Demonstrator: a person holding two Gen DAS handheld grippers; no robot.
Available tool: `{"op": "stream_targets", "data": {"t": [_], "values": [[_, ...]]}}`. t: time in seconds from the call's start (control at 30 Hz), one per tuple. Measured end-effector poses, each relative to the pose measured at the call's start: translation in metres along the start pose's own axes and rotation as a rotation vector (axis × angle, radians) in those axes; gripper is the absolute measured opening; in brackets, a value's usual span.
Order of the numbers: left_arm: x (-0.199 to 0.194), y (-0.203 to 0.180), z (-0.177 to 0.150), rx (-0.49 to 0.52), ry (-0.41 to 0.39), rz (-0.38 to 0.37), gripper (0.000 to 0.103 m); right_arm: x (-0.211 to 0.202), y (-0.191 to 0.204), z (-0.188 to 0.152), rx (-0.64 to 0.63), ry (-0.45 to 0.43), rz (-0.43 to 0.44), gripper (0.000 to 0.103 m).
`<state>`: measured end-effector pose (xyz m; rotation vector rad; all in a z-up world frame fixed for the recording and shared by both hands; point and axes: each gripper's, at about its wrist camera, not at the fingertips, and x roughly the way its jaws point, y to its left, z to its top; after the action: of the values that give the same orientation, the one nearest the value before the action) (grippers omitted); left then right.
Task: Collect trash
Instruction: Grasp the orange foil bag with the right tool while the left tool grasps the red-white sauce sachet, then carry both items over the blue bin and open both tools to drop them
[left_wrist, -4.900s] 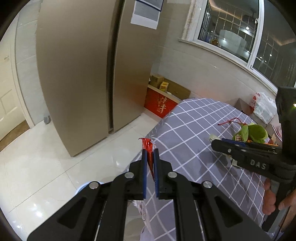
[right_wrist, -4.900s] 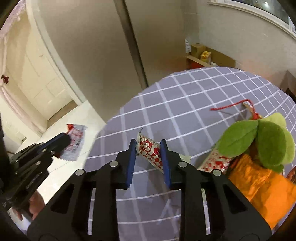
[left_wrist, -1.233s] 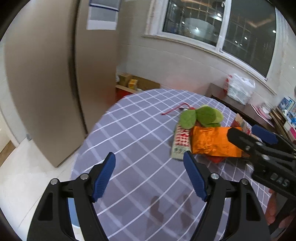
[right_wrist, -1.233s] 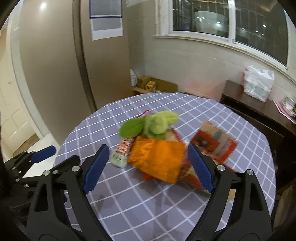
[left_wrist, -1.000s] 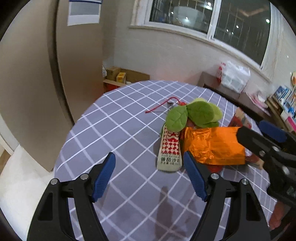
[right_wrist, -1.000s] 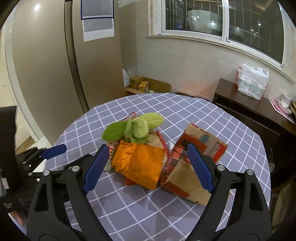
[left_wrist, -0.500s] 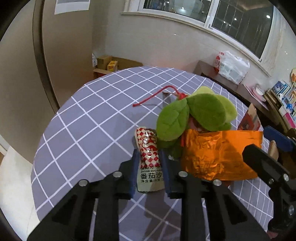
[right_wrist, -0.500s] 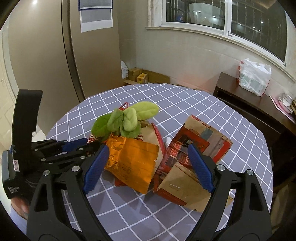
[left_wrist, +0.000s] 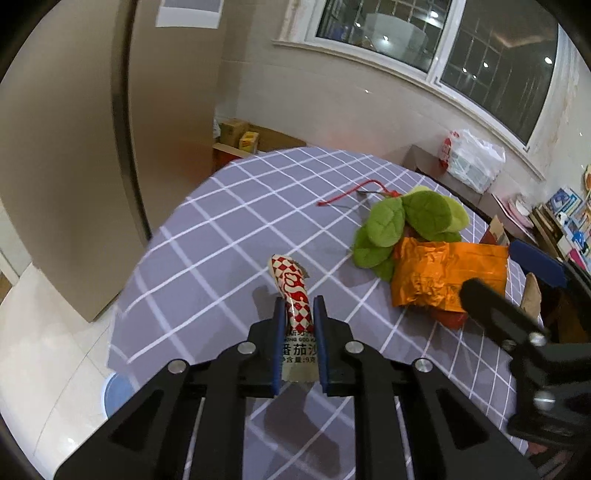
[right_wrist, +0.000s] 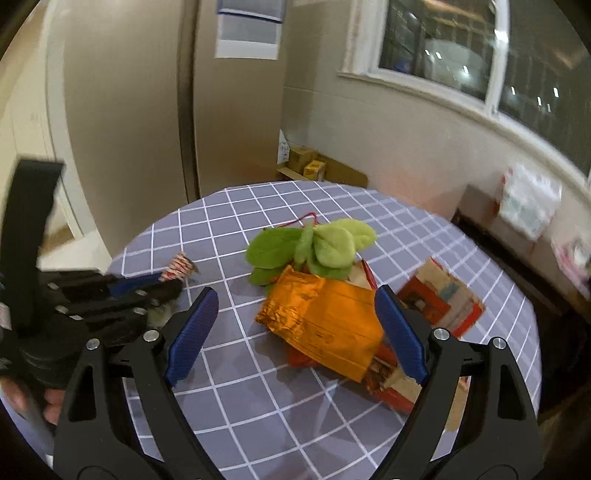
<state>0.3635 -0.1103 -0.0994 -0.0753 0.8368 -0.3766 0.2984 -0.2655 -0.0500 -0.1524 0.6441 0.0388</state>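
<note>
My left gripper (left_wrist: 298, 314) is shut on a red-and-white checked sauce packet (left_wrist: 293, 291) and holds it above the grey checked tablecloth (left_wrist: 221, 236). The packet also shows in the right wrist view (right_wrist: 179, 266), sticking out of the left gripper (right_wrist: 162, 282). My right gripper (right_wrist: 295, 325) is open and empty, hovering over a crumpled orange foil wrapper (right_wrist: 325, 317). The wrapper lies against green plush leaves (right_wrist: 310, 247) and also shows in the left wrist view (left_wrist: 443, 273).
Torn red and brown cardboard packaging (right_wrist: 439, 299) lies right of the wrapper. A red string (left_wrist: 351, 190) lies beyond the leaves. A blue bin (left_wrist: 116, 391) stands on the floor by the table's left edge. A tall fridge (left_wrist: 74, 147) stands at left.
My left gripper closed on the sauce packet and lifted it off the table, pulling back left. My right gripper stayed open and shifted over the orange wrapper.
</note>
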Motion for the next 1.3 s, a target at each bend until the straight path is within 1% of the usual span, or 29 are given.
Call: {"op": "stream_targets", "data": {"t": [0.1,0.17,0.27,0.33,0.37,0.4,0.43,0.47,0.53,0.6,0.8,0.97,1.03,1.17,1.23,1.3], "values": [[-0.008,0.011,-0.004,-0.024,-0.010,0.007,0.014,0.015,0.008,-0.001,-0.047,0.028,-0.003,0.085],[-0.011,0.021,-0.009,-0.034,-0.009,0.020,0.014,0.028,0.016,-0.004,-0.109,0.054,-0.057,0.085],[-0.013,0.029,-0.013,-0.047,-0.005,0.035,0.014,0.045,0.026,-0.011,-0.203,0.068,-0.123,0.084],[-0.015,0.034,-0.015,-0.053,-0.006,0.040,0.014,0.055,0.027,-0.013,-0.221,0.087,-0.140,0.080],[-0.016,0.036,-0.015,-0.054,-0.009,0.047,0.014,0.058,0.026,-0.013,-0.225,0.094,-0.158,0.075],[-0.016,0.036,-0.016,-0.054,-0.010,0.053,0.014,0.059,0.025,-0.012,-0.233,0.093,-0.182,0.072],[-0.017,0.036,-0.017,-0.054,-0.010,0.057,0.014,0.059,0.022,-0.011,-0.228,0.091,-0.182,0.067],[-0.018,0.038,-0.018,-0.054,-0.011,0.059,0.014,0.057,0.017,-0.010,-0.210,0.090,-0.173,0.059],[-0.021,0.042,-0.020,-0.059,-0.014,0.059,0.014,0.050,0.005,-0.004,-0.150,0.084,-0.136,0.056],[-0.023,0.042,-0.021,-0.066,-0.017,0.062,0.014,0.040,-0.008,0.000,-0.071,0.079,-0.067,0.054],[-0.033,0.044,-0.028,-0.066,-0.032,0.062,0.014,0.022,-0.023,0.004,0.037,0.068,0.003,0.054],[-0.043,0.041,-0.030,-0.061,-0.049,0.078,0.014,0.006,-0.030,0.007,0.098,0.045,0.027,0.054],[-0.047,0.041,-0.030,-0.061,-0.058,0.085,0.014,-0.003,-0.029,0.007,0.128,0.036,0.060,0.054],[-0.056,0.047,-0.032,-0.079,-0.070,0.098,0.014,-0.017,-0.020,0.008,0.134,0.011,0.098,0.054],[-0.062,0.051,-0.036,-0.095,-0.076,0.096,0.014,-0.020,-0.014,0.008,0.133,0.008,0.118,0.054],[-0.067,0.055,-0.039,-0.102,-0.081,0.110,0.014,-0.021,-0.005,0.009,0.123,0.010,0.135,0.054]]}}
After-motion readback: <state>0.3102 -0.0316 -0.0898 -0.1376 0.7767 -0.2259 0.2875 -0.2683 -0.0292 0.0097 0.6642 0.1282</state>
